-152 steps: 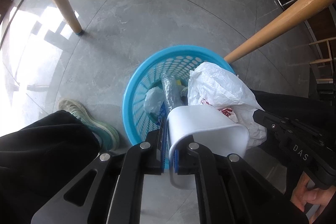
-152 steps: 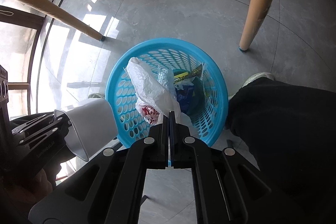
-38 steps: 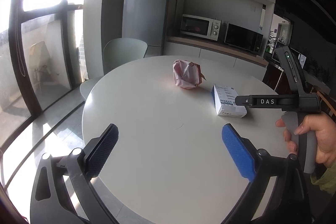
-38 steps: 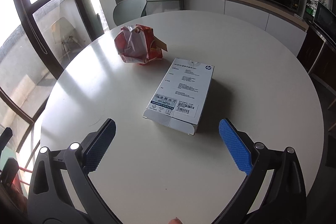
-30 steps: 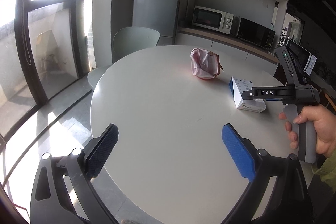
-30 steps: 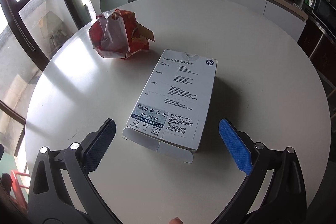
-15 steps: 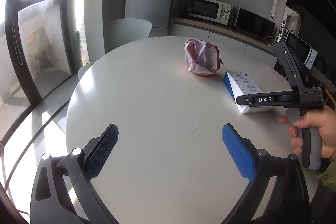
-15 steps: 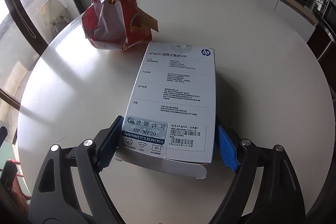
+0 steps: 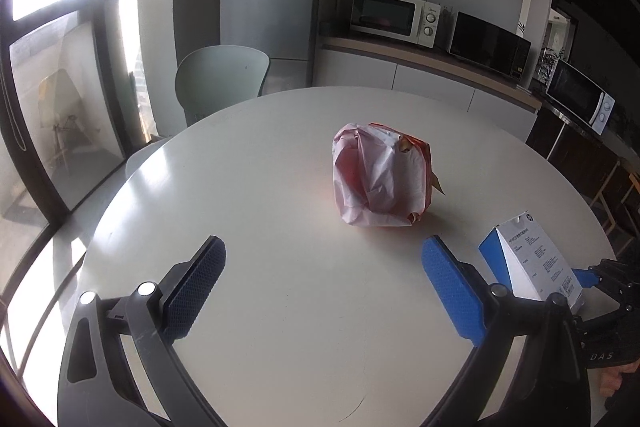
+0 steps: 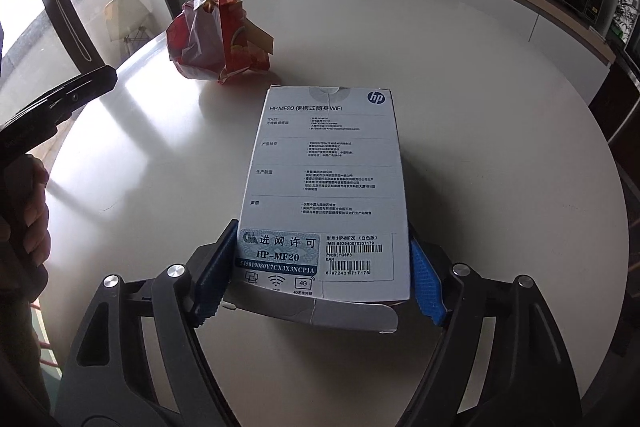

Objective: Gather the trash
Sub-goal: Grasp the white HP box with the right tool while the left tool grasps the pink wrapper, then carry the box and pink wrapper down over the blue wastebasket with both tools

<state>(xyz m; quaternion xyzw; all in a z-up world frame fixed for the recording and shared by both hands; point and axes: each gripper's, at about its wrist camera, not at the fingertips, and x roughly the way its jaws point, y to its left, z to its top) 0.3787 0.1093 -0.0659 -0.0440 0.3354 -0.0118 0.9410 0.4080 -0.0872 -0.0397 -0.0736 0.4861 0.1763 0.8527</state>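
Right tongs (image 10: 322, 277) grip the near end of a white HP box (image 10: 326, 183), blue pads (image 10: 426, 281) pressed on both long sides; box's far end tips up, off the round white surface (image 10: 500, 131), seen clearly from the left cam. Left tongs (image 9: 322, 293) hang spread wide w/ nothing between them, aimed toward a crumpled red-and-white wrapper (image 9: 380, 179) that sits near the surface's middle, just beyond the box and apart from it.

Judgement: step in hand is lifting the box clear. Grip sits at one end only, so the long box may droop or swing; best kept level, w/ a firm squeeze, though cardboard walls could buckle and the loose end flap (image 10: 312, 315) under the tongs could catch. For the wrapper, left tongs likely need to straddle its widest part & close gently, since it crushes.

Room: surface is bare around both items; near rim lies below both tongs, a green chair (image 9: 220, 79) stands at the far-left edge, well apart.
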